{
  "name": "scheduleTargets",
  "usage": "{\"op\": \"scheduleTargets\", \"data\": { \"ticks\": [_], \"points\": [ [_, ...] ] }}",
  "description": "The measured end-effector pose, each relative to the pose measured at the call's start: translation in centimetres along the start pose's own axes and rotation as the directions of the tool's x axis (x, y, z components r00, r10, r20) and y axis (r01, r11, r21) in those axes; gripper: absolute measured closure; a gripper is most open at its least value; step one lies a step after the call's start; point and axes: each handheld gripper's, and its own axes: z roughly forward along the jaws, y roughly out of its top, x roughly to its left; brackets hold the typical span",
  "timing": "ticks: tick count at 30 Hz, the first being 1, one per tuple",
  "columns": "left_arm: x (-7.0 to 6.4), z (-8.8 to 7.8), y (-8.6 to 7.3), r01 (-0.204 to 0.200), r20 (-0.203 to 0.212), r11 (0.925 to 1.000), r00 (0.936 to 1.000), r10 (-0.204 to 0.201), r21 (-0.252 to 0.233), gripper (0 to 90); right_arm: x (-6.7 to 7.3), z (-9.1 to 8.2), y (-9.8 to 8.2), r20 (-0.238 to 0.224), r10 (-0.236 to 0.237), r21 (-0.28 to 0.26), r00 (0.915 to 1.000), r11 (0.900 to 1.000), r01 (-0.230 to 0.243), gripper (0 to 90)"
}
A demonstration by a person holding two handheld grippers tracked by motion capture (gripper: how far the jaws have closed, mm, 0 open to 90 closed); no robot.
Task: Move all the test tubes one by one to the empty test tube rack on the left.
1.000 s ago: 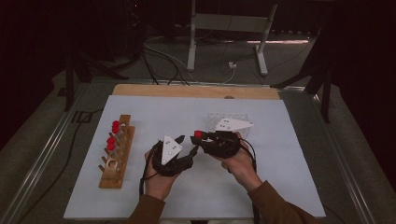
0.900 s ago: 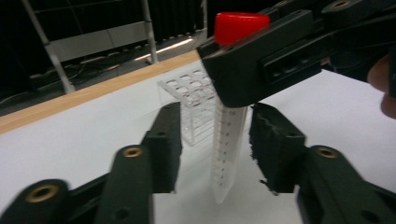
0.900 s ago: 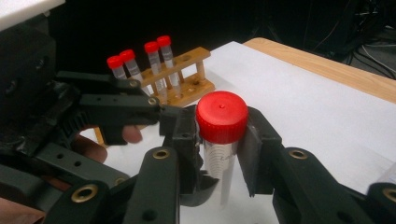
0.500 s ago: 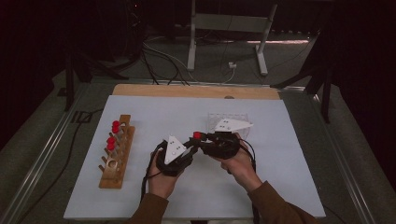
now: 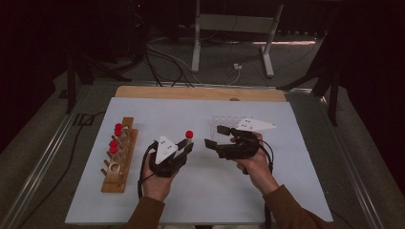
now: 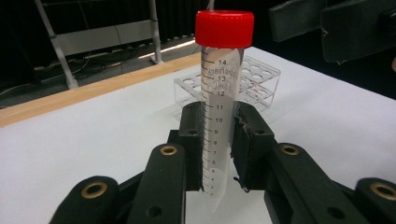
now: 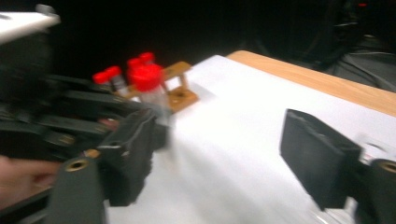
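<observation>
Tube handoff state, high view: left gripper (image 5: 184, 147) has its jaws clamped on a clear graduated plastic tube with a red screw cap (image 5: 188, 135); the cap sticks up past the jaw tips. Right gripper (image 5: 213, 136) sits just beside it, to the right, jaws spread wide with nothing between them; they have just been opening. Gap between the two grippers is small, no contact. Wooden tube rack (image 5: 117, 160) with more red-capped tubes stands well off to the outer side of the left jaws. Clear plastic rack with round holes (image 5: 223, 122) lies on the white desk (image 5: 200, 200) just past the right jaws, partly under the grey plate on that gripper.

Left gripper view: both black pads press the tube's lower body (image 6: 218, 121), one on each side, tube upright and centred between the jaws. Printed scale faces the camera, red cap well above the jaw tips, conical tip hanging below the pads. Clear rack (image 6: 247, 79) is on the desk straight beyond the jaws. Right gripper's dark jaws (image 6: 322, 23) show top right, apart from the tube.

Right gripper view: blurred. Own jaws stand far apart, bare desk (image 7: 233, 140) between them. Beyond the left-hand jaw, the other gripper (image 7: 70, 112) holds the red-capped tube (image 7: 148, 84) upright; wooden rack (image 7: 173, 91) with its red caps is behind that.
</observation>
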Motion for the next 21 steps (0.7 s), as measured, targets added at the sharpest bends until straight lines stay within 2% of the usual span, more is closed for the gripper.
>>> {"op": "scheduleTargets", "data": {
  "ticks": [2,4,6,9,13,17,21],
  "points": [
    [0.3,-0.4,-0.1,0.009,-0.002,1.0,1.0,-0.009,-0.003,76.1,-0.6,-0.3,-0.3,0.024,0.016,-0.004,0.9996,1.0,-0.016,19.2],
    [0.6,-0.9,-0.1,0.014,-0.006,0.9999,0.9999,-0.014,-0.009,76.1,-1.2,-0.6,-0.6,0.068,0.028,-0.004,0.9973,1.0,-0.028,14.2],
    [0.9,-1.5,-0.1,0.022,-0.007,0.9997,0.9997,-0.022,-0.013,76.0,-1.9,-0.9,-0.9,0.121,0.036,-0.003,0.992,0.999,-0.036,9.6],
    [1.3,-2.3,-0.3,0.034,-0.011,0.9992,0.9993,-0.034,-0.022,76.1,-2.7,-1.2,-1.3,0.174,0.034,0.013,0.9842,0.999,-0.037,2.4],
    [1.6,-3.1,-0.7,0.041,-0.022,0.999,0.9989,-0.041,-0.02,76.0,-3.7,-2.0,-2.1,0.237,0.04,0.015,0.9708,0.999,-0.045,1.1],
    [2.1,-4.0,-1.1,0.051,-0.033,0.9985,0.9981,-0.051,-0.023,76.0,-4.6,-2.9,-2.8,0.26,0.065,0.0,0.9635,0.998,-0.067,0.0],
    [2.7,-5.0,-1.3,0.055,-0.044,0.9978,0.9974,-0.056,-0.036,75.9,-5.2,-3.9,-3.3,0.291,0.067,-0.011,0.9544,0.998,-0.066,0.0]
  ]
}}
